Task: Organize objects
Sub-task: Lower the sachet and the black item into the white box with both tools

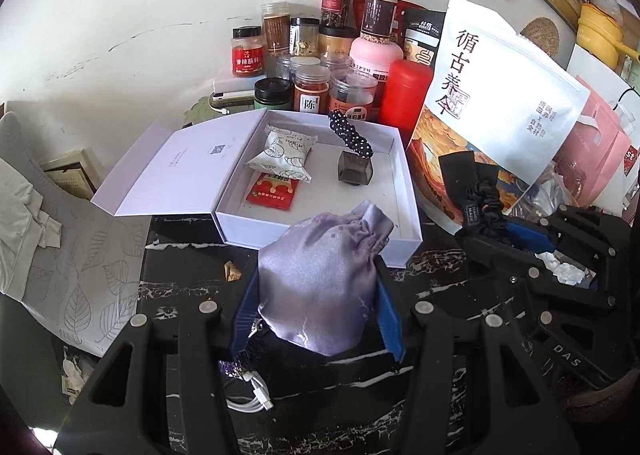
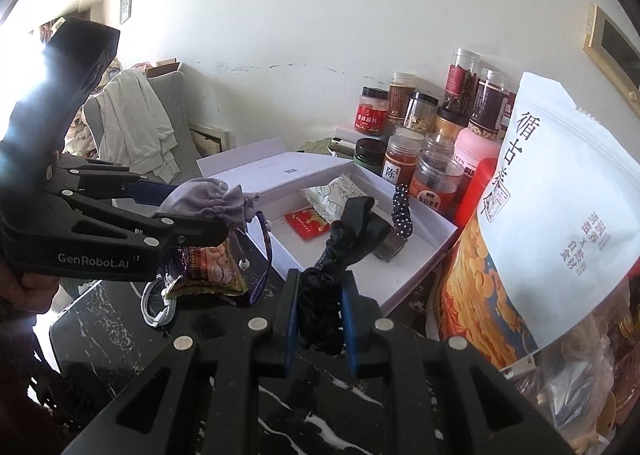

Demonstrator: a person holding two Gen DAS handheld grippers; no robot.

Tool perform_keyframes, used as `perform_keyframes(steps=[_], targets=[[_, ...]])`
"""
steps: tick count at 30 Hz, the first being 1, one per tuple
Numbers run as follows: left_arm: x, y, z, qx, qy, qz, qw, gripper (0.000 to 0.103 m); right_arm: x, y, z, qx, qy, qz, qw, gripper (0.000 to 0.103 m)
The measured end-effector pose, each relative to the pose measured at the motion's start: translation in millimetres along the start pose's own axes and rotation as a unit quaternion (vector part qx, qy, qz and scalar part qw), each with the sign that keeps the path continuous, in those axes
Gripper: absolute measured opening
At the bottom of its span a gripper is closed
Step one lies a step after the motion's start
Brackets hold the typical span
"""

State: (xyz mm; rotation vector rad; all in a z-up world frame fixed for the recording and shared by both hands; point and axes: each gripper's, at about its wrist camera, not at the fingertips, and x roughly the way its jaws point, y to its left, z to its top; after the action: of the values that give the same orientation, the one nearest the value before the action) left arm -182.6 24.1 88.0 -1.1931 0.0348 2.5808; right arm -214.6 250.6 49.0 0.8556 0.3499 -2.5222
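Observation:
In the left wrist view my left gripper (image 1: 318,279) is shut on a lilac satin drawstring pouch (image 1: 320,287), held above the black marble table just in front of an open white box (image 1: 240,227). The box holds a white snack packet (image 1: 280,153), a red sachet (image 1: 272,191) and a polka-dot hair clip (image 1: 350,133) resting on a dark block (image 1: 356,171). My right gripper (image 2: 320,291) is shut on a black scrunchie with a bow (image 2: 320,307), near the box's front wall (image 2: 420,267). It also shows at the right (image 1: 492,227). The left gripper (image 2: 204,211) carries the pouch (image 2: 208,195) at the left.
Several spice jars (image 1: 320,55) and a red canister (image 1: 404,95) stand behind the box. A tall white food bag (image 1: 492,95) leans at its right. A nut packet (image 2: 212,271) and a white cable (image 2: 156,307) lie on the table. A chair with clothes (image 1: 24,195) stands left.

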Motion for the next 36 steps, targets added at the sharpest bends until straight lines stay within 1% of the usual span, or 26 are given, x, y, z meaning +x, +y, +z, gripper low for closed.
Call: perform_keyframes(steps=[9,15,26,31,36], targets=[[39.0,10.0,45.2,0.012,0.000,0.001,0.9999,0.050,36.0,-20.3,27.8,-0.003,-0.004,-0.005,1.000,0.018],[65.0,10.8,72.9,0.038,-0.003,0.011,0.9992,0.050,64.6,-32.0,43.9,-0.002,0.001,-0.006,1.000,0.018],[110.8,24.3,117.3,0.033,-0.027,0.033,0.9985,0.050,116.8,-57.3,69.6,0.018,0.003,-0.020,1.000,0.018],[134.0,33.7,132.1,0.027,-0.029,0.046,0.9981,0.050,139.1,-68.5,75.3,0.026,0.010,-0.019,0.999,0.018],[160.6,43.9,143.0,0.020,-0.027,0.044,0.9985,0.050,160.4,-78.8,79.2,0.029,0.024,-0.021,0.999,0.018]])
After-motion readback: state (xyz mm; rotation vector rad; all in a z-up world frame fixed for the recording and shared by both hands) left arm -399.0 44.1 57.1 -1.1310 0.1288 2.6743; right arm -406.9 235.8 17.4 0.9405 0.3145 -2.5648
